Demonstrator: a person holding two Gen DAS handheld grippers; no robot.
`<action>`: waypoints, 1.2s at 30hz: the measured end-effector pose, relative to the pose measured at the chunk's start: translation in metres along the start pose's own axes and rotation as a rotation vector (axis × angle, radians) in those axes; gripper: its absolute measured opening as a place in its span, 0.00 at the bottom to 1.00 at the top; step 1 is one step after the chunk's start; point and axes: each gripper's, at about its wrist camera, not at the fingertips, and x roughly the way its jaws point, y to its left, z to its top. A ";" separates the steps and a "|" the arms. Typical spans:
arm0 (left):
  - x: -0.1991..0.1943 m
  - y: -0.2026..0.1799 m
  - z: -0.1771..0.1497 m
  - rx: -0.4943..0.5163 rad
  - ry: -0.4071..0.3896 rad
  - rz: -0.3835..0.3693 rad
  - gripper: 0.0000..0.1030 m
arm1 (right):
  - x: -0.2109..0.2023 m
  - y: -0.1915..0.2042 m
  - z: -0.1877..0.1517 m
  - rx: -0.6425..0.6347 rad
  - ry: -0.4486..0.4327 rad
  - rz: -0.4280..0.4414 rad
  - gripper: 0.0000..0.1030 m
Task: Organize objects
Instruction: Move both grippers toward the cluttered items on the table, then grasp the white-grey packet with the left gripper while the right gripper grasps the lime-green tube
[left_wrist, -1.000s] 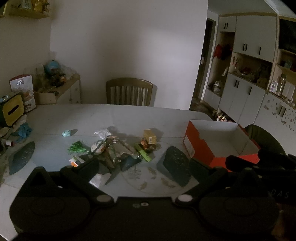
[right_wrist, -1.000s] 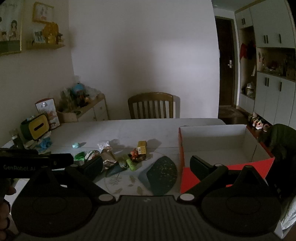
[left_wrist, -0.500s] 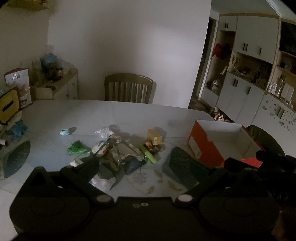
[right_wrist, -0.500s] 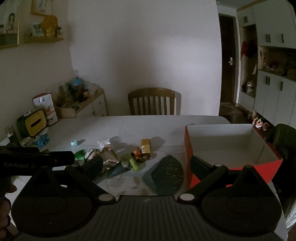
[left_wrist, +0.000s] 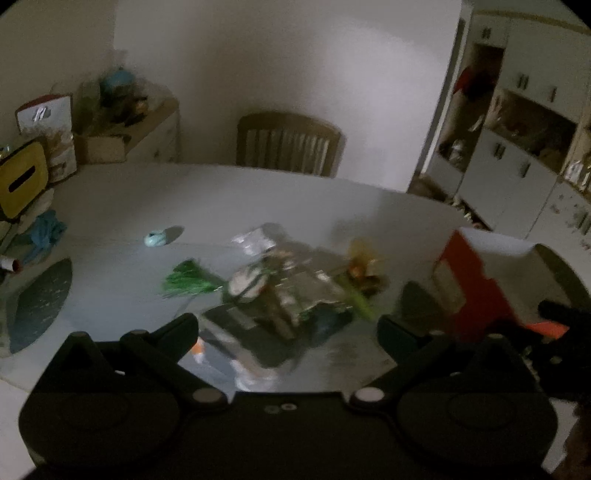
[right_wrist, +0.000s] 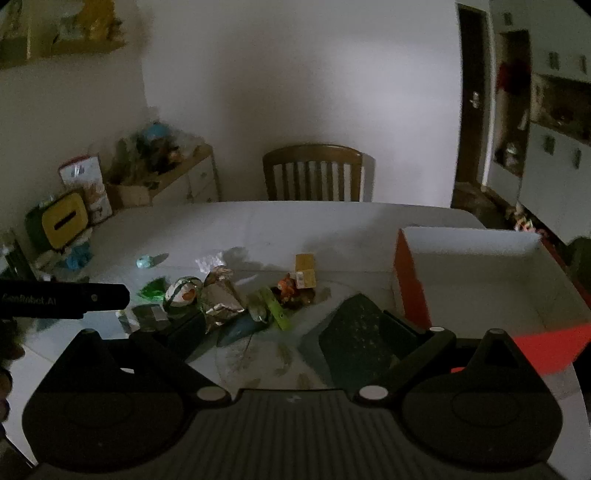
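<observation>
A pile of small objects lies mid-table: a silver foil wrapper (right_wrist: 221, 301), a round white-green item (right_wrist: 183, 291), a green tassel (left_wrist: 184, 282), a yellow box (right_wrist: 304, 271), an orange toy (right_wrist: 288, 288), a green stick (right_wrist: 275, 312). A small blue object (right_wrist: 144, 262) lies apart to the left. An open orange box with white inside (right_wrist: 480, 280) stands at the right. My left gripper (left_wrist: 288, 332) is open and empty, just short of the pile. My right gripper (right_wrist: 295, 332) is open and empty, between pile and box. The left view is blurred.
A wooden chair (right_wrist: 314, 171) stands behind the white table (right_wrist: 295, 225). A yellow tissue box (right_wrist: 62, 219) and clutter sit at the table's left edge. Dark placemats (right_wrist: 354, 328) lie on the table. White cupboards (left_wrist: 517, 177) stand at the right.
Both grippers have moved forward and lower toward the table. The left view has swung left and closer to the pile. Both stay open and empty.
</observation>
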 end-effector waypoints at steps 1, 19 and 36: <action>0.007 0.004 0.001 0.003 0.011 0.007 1.00 | 0.006 0.001 0.002 -0.007 -0.001 -0.004 0.98; 0.108 0.054 -0.003 -0.042 0.259 0.016 0.91 | 0.174 0.014 0.002 -0.103 0.199 -0.047 0.84; 0.127 0.070 -0.004 -0.085 0.351 -0.099 0.66 | 0.244 0.015 -0.005 -0.140 0.328 0.012 0.37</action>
